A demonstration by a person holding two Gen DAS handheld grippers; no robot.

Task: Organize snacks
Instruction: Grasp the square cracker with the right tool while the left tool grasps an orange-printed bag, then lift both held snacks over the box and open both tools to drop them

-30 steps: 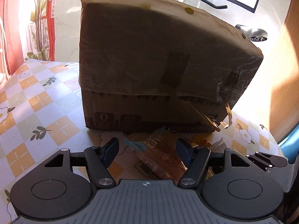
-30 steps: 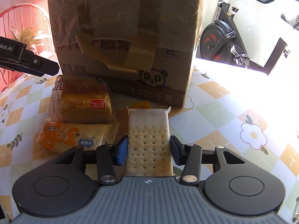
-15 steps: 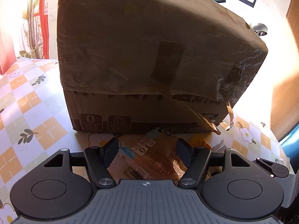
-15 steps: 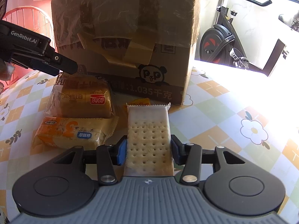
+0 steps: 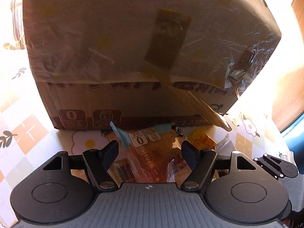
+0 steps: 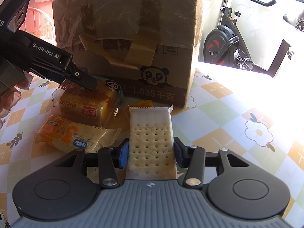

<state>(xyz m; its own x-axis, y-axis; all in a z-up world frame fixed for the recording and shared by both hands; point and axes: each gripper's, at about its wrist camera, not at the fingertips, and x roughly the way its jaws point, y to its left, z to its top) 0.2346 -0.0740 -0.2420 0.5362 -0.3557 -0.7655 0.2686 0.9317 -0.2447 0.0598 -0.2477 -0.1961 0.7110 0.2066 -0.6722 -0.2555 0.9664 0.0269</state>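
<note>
- Sunlight flooded a bench (image 6: 218, 117) covered in a checked, flower-printed cloth, with an exercise bike (image 6: 228, 43) standing beyond its far edge.
- A taped cardboard box (image 6: 133, 38), printed with a panda, stood on the bench and closed off the space directly ahead of both grippers; open cloth lay to its right in the right wrist view.
- The right hand-held gripper (image 6: 151, 153) was clamped on a clear-wrapped cracker pack (image 6: 151, 133), a pale rectangle dotted with holes, its pads pressing both long sides and its far end pointing at the box.
- The left hand-held gripper (image 5: 150, 152) hovered spread wide over a wrapped bread loaf (image 6: 89, 104), its jaws having just been opening, with the loaf's wrapper between them but neither pad seen pressing on it.
- The golden-brown loaf, in a clear printed wrapper, lay just before the foot of the box.
- An orange-and-white snack packet (image 6: 76, 136) lay just in front of the loaf, touching it.
- A small yellow packet (image 6: 140, 104) lay between the cracker pack's far end and the box.
</note>
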